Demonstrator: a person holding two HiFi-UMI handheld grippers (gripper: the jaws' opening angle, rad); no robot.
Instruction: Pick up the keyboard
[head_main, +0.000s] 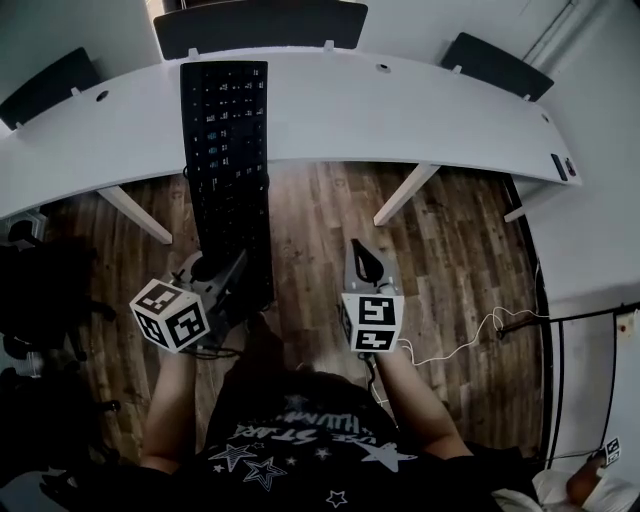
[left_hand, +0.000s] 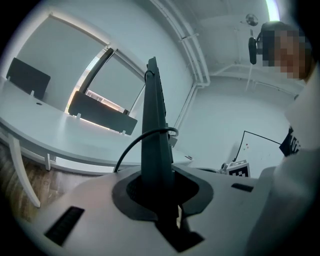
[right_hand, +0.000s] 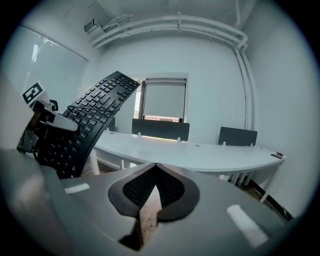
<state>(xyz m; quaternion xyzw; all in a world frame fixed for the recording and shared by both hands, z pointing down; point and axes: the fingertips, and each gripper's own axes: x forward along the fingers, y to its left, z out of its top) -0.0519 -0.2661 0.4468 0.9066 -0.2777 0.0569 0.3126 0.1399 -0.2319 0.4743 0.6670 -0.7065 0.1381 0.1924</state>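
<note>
A long black keyboard (head_main: 225, 150) hangs in the air, its far end over the white table (head_main: 400, 110) and its near end clamped in my left gripper (head_main: 225, 275). In the left gripper view the keyboard (left_hand: 156, 135) stands edge-on between the jaws of that gripper (left_hand: 157, 187), with its black cable (left_hand: 131, 147) looping beside it. My right gripper (head_main: 365, 262) is over the wooden floor to the right of the keyboard, shut and empty. In the right gripper view the keyboard (right_hand: 95, 115) shows its keys at the left, apart from the right gripper (right_hand: 156, 172).
A curved white table (right_hand: 200, 155) stretches across the far side, with dark chairs (head_main: 260, 25) (head_main: 497, 62) (head_main: 45, 85) behind it. A small dark device (head_main: 560, 165) lies at the table's right end. A thin white cable (head_main: 450, 345) trails over the floor at the right.
</note>
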